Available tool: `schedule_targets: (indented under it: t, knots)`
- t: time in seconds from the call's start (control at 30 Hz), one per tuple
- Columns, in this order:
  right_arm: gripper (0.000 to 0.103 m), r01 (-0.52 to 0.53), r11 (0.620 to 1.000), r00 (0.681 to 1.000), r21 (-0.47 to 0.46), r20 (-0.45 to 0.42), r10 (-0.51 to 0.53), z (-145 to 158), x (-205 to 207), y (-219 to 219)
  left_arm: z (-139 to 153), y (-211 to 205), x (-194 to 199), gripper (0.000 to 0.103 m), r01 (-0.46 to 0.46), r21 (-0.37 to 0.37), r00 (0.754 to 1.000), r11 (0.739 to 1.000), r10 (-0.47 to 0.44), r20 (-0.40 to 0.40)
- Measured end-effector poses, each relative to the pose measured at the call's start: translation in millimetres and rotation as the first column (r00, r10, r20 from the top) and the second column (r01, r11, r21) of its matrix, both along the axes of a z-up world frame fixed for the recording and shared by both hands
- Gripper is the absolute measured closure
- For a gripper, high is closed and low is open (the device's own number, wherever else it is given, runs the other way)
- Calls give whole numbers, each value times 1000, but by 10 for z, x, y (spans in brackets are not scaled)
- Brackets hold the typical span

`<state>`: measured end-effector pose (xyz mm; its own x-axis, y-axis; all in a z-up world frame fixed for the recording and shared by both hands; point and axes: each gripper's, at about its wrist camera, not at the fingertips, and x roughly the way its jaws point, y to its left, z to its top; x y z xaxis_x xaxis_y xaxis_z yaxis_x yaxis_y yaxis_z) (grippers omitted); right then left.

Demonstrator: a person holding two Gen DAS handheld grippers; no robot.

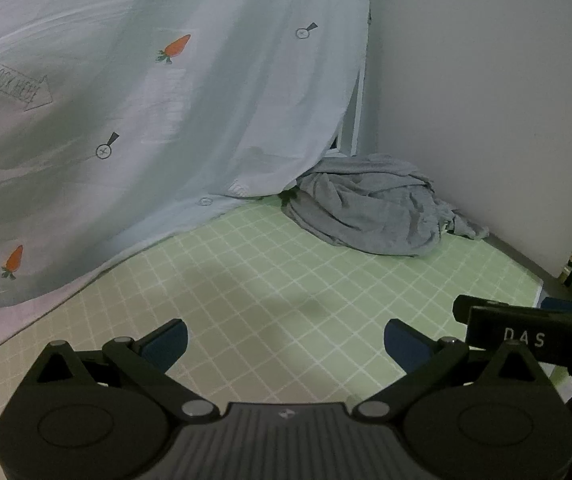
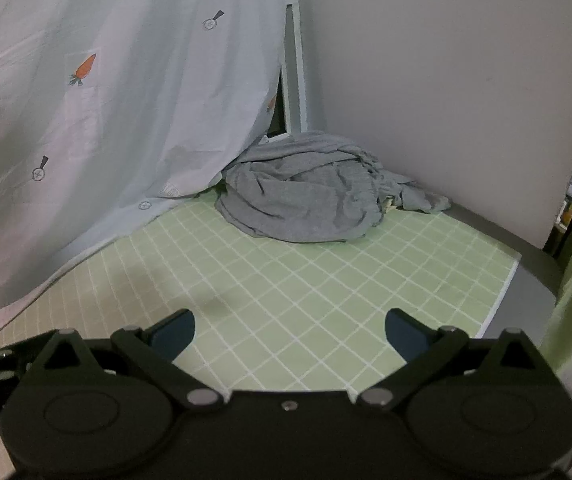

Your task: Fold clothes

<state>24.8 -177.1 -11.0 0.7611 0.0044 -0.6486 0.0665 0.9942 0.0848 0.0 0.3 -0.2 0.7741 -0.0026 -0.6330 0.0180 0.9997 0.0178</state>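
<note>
Green checked mat [image 1: 286, 280] covers the worktop, with a pale curtain [image 1: 126, 100] printed with carrots hanging on the left and a plain wall [image 1: 486, 100] behind. Crumpled grey garment [image 1: 370, 206] lies heaped in the far corner, against curtain and wall. Left tool [image 1: 285, 342] and right tool [image 2: 289, 334] both hover over the mat, jaws spread wide, holding and touching nothing.

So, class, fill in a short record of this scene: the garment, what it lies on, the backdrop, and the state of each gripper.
garment: grey garment, crumpled in a heap, not yet folded
surface: green grid mat, heap at its far corner
backdrop: pale carrot-print sheet hanging on the left, plain white board on the right
left gripper: open, empty
right gripper: open, empty
</note>
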Motion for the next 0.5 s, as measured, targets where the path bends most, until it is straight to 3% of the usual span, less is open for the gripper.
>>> schedule_targets:
  t: [0.5]
  knots:
    - [0,10,1000,1000,-29,1,-10,-12,15,148,-29,181,25,0,22,-14,1000,1000,-22,-2]
